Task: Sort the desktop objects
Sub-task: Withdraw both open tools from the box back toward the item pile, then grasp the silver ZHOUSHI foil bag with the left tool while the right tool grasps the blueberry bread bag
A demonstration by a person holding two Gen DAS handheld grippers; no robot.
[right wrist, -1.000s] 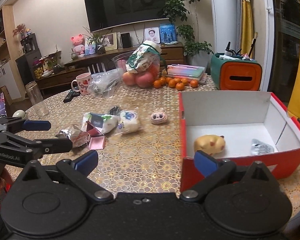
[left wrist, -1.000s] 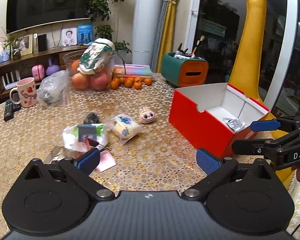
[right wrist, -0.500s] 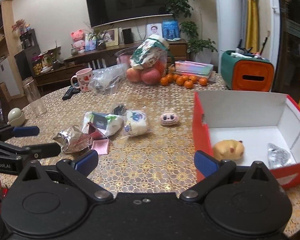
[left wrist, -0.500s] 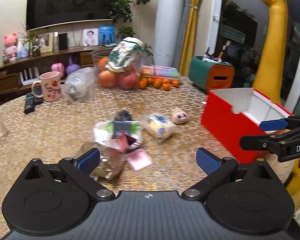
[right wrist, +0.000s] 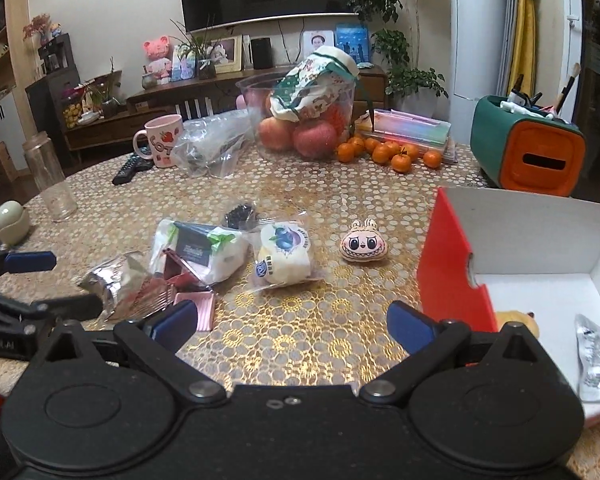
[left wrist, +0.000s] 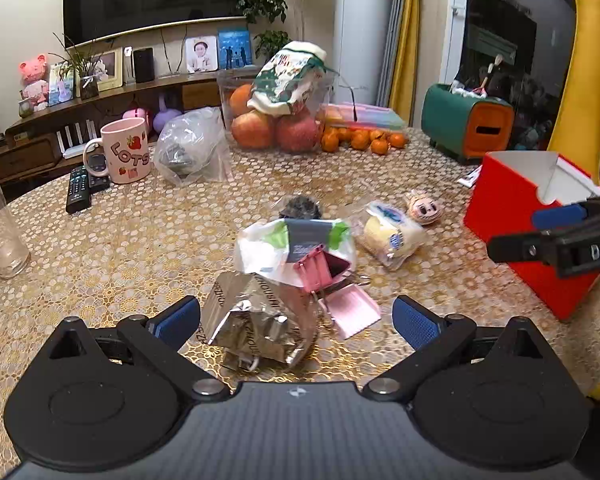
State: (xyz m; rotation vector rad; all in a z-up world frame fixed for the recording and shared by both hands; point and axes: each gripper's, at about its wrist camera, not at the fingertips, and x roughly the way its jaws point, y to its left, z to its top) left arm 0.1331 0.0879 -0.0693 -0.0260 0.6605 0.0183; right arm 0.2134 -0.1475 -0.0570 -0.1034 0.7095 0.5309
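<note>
A pile of small objects lies mid-table: a crumpled silver foil packet [left wrist: 256, 328], a pink binder clip [left wrist: 320, 270], a white tissue pack [left wrist: 292, 246], a wrapped bun [left wrist: 392, 234] and a small cartoon-face toy [left wrist: 424, 209]. My left gripper [left wrist: 296, 320] is open, its blue pads either side of the foil packet. My right gripper [right wrist: 292, 326] is open and empty over bare tablecloth, left of the red box [right wrist: 452, 272]. The box holds a yellow plush [right wrist: 518, 320] and a silver packet [right wrist: 596, 354].
A fruit bowl [right wrist: 300, 120], tangerines [right wrist: 388, 152], pink mug [right wrist: 162, 140], plastic bag [right wrist: 212, 146], remote [left wrist: 78, 188] and glass jar [right wrist: 52, 176] stand at the back and left. A green-orange organiser [right wrist: 528, 144] stands at the back right.
My left gripper has swung left and moved forward, away from the red box, until the foil packet lies between its pads. My right gripper has shifted left, off the box.
</note>
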